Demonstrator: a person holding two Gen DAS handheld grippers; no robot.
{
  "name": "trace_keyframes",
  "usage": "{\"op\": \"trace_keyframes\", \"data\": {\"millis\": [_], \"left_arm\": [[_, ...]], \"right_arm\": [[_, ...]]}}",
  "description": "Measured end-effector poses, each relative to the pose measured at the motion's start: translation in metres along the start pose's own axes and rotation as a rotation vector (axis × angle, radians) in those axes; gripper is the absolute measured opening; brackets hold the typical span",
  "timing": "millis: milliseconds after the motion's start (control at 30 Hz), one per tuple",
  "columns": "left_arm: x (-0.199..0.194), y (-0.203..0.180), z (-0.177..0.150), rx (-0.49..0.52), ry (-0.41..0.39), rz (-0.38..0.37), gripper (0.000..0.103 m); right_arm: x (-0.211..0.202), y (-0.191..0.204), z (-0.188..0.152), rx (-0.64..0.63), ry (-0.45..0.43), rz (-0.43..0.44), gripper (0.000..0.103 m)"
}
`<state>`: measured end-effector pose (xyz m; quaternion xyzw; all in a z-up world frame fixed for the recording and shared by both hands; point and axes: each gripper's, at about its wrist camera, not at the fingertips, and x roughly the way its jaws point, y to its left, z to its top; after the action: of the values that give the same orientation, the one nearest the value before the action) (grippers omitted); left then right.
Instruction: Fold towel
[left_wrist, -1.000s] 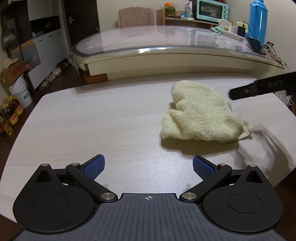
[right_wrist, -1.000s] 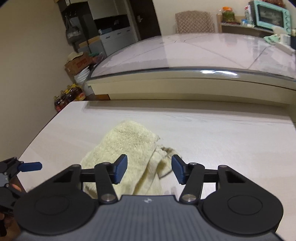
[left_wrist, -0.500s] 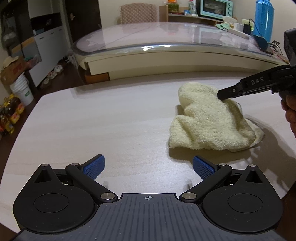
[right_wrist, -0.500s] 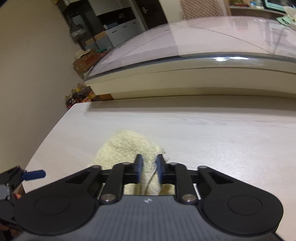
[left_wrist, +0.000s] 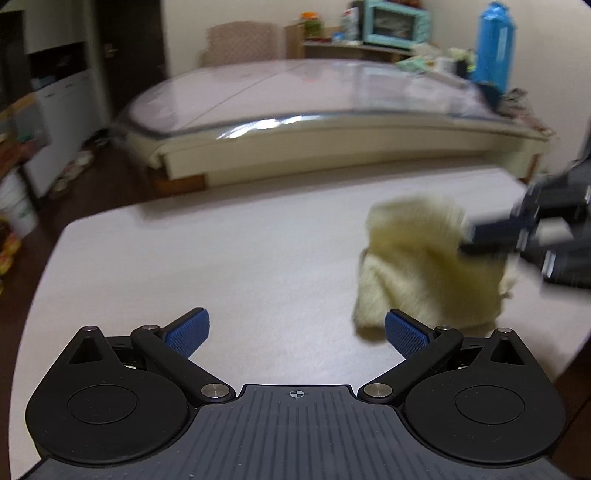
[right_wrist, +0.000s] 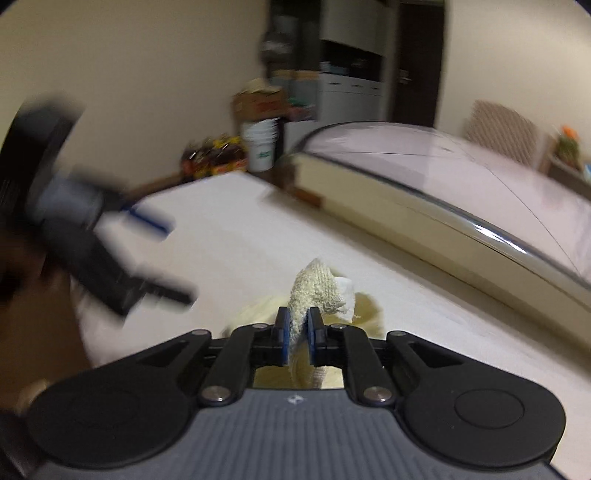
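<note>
**Towel pinched by the right tool, left tool released**

A bunched corner of the cream towel (right_wrist: 320, 291) is being clamped between the pads of the right tool (right_wrist: 298, 332) and is being held raised above the worktop (left_wrist: 221, 266). The rest of the towel is being left heaped near the worktop's right edge. The left tool (left_wrist: 295, 332) is being held spread wide, with nothing between its pads.

- Left wrist view looks down across the table (left_wrist: 221, 258) from its near edge, towel (left_wrist: 424, 273) ahead to the right.
- Right wrist view sits close over the towel (right_wrist: 317, 288), tilted, facing across the table (right_wrist: 236, 236).
- Both share towel and table.
</note>
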<state>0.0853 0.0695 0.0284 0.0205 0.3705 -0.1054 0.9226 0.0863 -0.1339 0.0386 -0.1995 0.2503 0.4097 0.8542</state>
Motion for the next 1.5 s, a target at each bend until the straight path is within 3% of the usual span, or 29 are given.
{"op": "trace_keyframes", "data": {"millis": [167,333,433,500,533,733,867,900,1000,1167,1333,1500], "left_arm": [[-0.004,-0.002,0.028,0.200,-0.040,-0.211,0.103],[-0.005,-0.027,0.035,0.584,-0.084,-0.402,0.100],[0.002,-0.032,0.041,0.751,-0.050,-0.488,0.097],[0.008,-0.036,0.042,0.854,-0.027,-0.518,0.062],[0.010,-0.039,0.041,0.909,-0.017,-0.517,0.058],[0.007,-0.050,0.021,1.189,-0.055,-0.511,0.058],[0.012,-0.059,0.006,1.392,-0.040,-0.489,0.035],[0.014,-0.060,0.005,1.418,-0.032,-0.491,0.026],[0.016,-0.064,0.001,1.469,-0.022,-0.497,0.012],[0.013,-0.064,-0.005,1.485,-0.058,-0.477,0.009],[0.008,-0.061,-0.011,1.468,-0.081,-0.455,0.009],[0.001,-0.065,-0.014,1.473,-0.086,-0.451,0.009]], "right_arm": [[0.000,0.022,-0.013,-0.037,0.006,-0.029,0.011],[-0.003,0.030,-0.017,-0.026,0.001,-0.035,0.011],[-0.009,0.035,-0.014,-0.005,-0.002,-0.028,0.011],[-0.013,0.033,-0.012,0.009,-0.004,-0.021,0.011],[-0.016,0.032,-0.014,0.012,-0.005,-0.021,0.011],[-0.021,0.038,-0.017,-0.009,0.011,-0.015,0.011],[-0.024,0.043,-0.022,-0.034,0.022,-0.007,0.011],[-0.025,0.044,-0.022,-0.034,0.023,-0.007,0.011],[-0.026,0.044,-0.023,-0.029,0.026,-0.007,0.011],[-0.032,0.024,-0.023,0.092,-0.002,0.047,0.021],[-0.038,-0.010,-0.025,0.290,-0.065,0.108,0.022],[-0.035,-0.014,-0.022,0.308,-0.094,0.158,0.025]]}}
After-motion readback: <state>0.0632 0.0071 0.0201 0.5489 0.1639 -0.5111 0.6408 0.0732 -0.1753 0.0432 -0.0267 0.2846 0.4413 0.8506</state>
